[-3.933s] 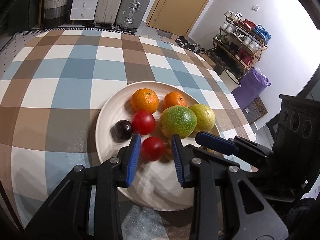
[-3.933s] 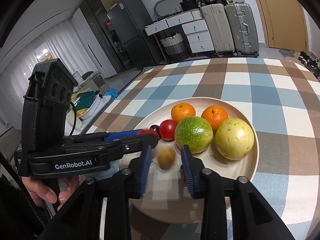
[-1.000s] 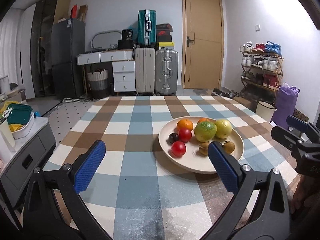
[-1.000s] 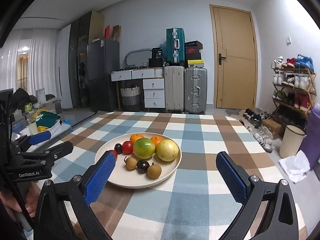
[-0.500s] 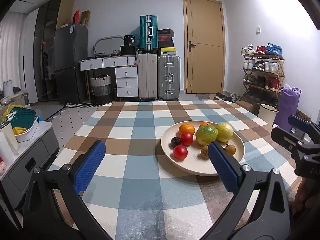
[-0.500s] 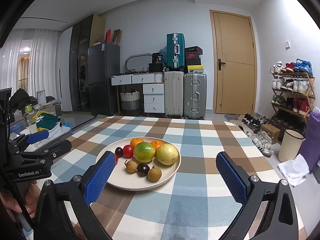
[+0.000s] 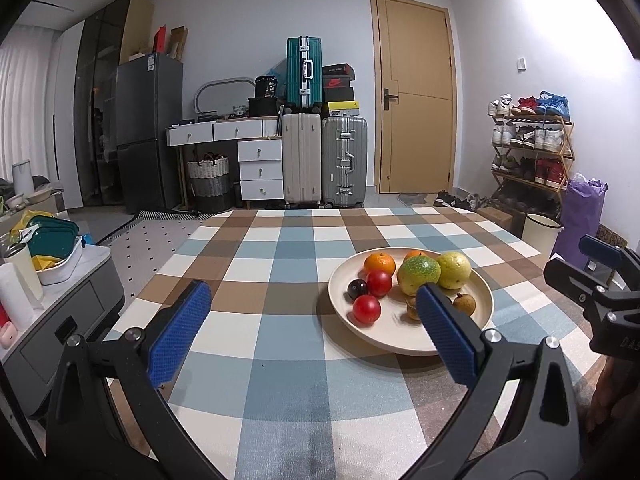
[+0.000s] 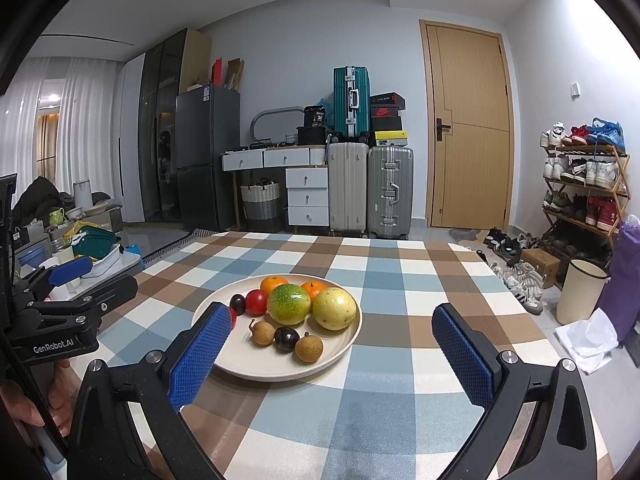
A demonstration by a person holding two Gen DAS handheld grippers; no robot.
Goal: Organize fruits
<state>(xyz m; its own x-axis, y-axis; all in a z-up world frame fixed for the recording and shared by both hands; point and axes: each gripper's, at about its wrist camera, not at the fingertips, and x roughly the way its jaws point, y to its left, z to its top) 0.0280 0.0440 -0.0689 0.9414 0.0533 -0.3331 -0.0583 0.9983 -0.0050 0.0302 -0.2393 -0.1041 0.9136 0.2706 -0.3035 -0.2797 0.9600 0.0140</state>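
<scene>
Both tools, left tool point(image 7: 312, 332) and right tool point(image 8: 326, 354), have pulled back from the plate point(image 8: 344, 340) and spread wide, empty; the fruits point(image 8: 289, 304) sit at twelve o'clock on the worktop point(image 8: 400, 280), probably all sorted

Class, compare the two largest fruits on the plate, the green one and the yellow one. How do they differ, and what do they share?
Colour: the green fruit is mottled green with an orange-yellow patch; the yellow fruit is pale yellow with small dark specks.
Position: in the right wrist view the green fruit sits left, nearer the red fruit; the yellow fruit sits right, nearer the plate rim.
Shared: both are round, similar in size, side by side, and neither is held.
</scene>
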